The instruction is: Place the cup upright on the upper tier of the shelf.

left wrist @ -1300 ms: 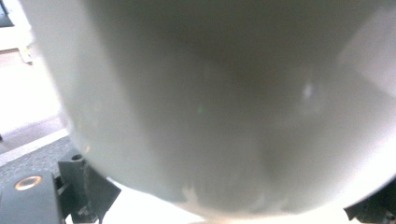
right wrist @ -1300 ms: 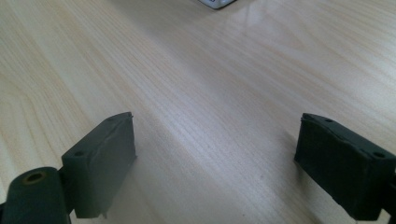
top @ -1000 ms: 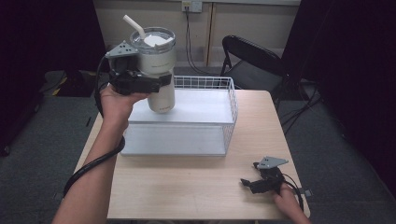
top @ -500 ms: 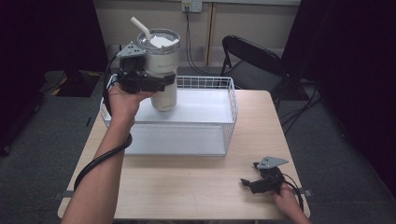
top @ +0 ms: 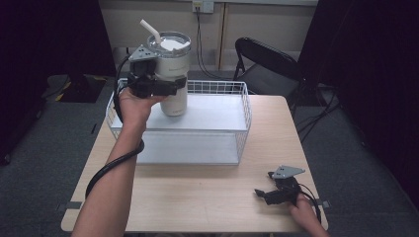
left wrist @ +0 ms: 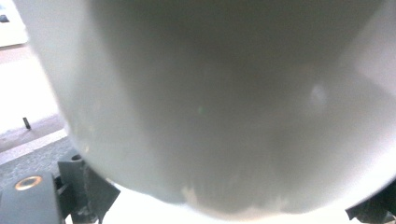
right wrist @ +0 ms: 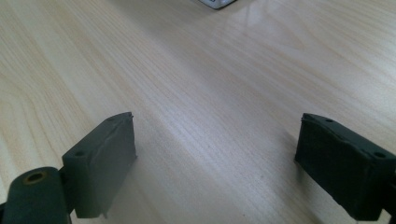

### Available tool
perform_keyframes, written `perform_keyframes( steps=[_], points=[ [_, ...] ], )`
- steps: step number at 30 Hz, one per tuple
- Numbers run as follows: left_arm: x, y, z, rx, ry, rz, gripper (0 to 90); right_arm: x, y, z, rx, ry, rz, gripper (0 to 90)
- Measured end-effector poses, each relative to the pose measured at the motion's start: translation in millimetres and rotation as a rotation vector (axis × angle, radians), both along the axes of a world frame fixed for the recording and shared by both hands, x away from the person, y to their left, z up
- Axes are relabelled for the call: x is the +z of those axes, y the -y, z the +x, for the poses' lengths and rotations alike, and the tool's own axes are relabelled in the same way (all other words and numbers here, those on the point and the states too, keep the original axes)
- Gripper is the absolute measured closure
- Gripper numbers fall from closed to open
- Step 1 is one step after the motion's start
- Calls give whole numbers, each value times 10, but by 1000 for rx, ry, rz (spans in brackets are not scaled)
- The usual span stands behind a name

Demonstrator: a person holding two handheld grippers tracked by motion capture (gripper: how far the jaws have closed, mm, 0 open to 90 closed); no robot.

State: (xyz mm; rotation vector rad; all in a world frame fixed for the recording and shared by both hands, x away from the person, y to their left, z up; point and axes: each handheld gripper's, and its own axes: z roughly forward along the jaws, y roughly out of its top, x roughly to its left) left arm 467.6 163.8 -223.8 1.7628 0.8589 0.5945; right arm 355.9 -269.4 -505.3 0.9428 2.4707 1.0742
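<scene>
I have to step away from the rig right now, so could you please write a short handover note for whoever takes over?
Left gripper: shut on the white tumbler, held upright, lid and straw on, over the far left part of the wire basket; whether its base touches the basket floor cannot be told.
Right gripper: open, holding nothing, low over the wooden table at its near right corner.
Done: tumbler gripped and brought to the basket.
Left: probably set it down in the basket, release, and draw the left gripper clear.
</scene>
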Motion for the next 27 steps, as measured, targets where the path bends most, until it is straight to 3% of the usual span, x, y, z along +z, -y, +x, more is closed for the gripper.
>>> perform_keyframes(
  steps=[22,27],
  points=[
    [-72,4,101,33,-2,-11,99,0,0,0,0,-1,0,113],
    [-93,15,113,37,3,12,99,0,0,0,0,0,1,114]
  ],
)
